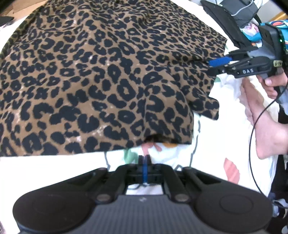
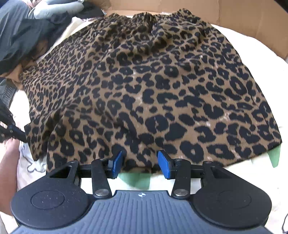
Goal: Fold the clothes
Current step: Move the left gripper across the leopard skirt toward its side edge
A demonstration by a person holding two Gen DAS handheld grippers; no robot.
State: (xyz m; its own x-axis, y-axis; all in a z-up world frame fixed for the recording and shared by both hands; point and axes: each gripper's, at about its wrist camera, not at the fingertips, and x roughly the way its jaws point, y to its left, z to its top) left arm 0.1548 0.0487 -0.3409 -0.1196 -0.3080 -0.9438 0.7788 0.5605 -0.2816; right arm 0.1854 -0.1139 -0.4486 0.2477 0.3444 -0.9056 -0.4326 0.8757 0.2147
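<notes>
A leopard-print garment [image 1: 100, 81] lies spread flat on a white printed sheet [image 1: 54, 165]; its gathered waistband [image 2: 147, 16] is at the far side in the right wrist view. My left gripper [image 1: 144, 158] is shut just short of the near hem, and no cloth shows between its pads. My right gripper [image 2: 140, 162] stands open over the hem of the garment [image 2: 153, 90], with the edge lying between the blue pads [image 2: 117, 162]. From the left wrist view, the right gripper [image 1: 215, 65] sits at the garment's right edge, held by a hand [image 1: 271, 82].
A cardboard wall [image 2: 243, 18] stands behind the garment. A heap of dark and grey clothes [image 2: 27, 32] lies at the far left. A black cable [image 1: 255, 129] hangs beside the person's bare limb [image 1: 266, 126]. Green and pink prints mark the sheet [image 2: 138, 180].
</notes>
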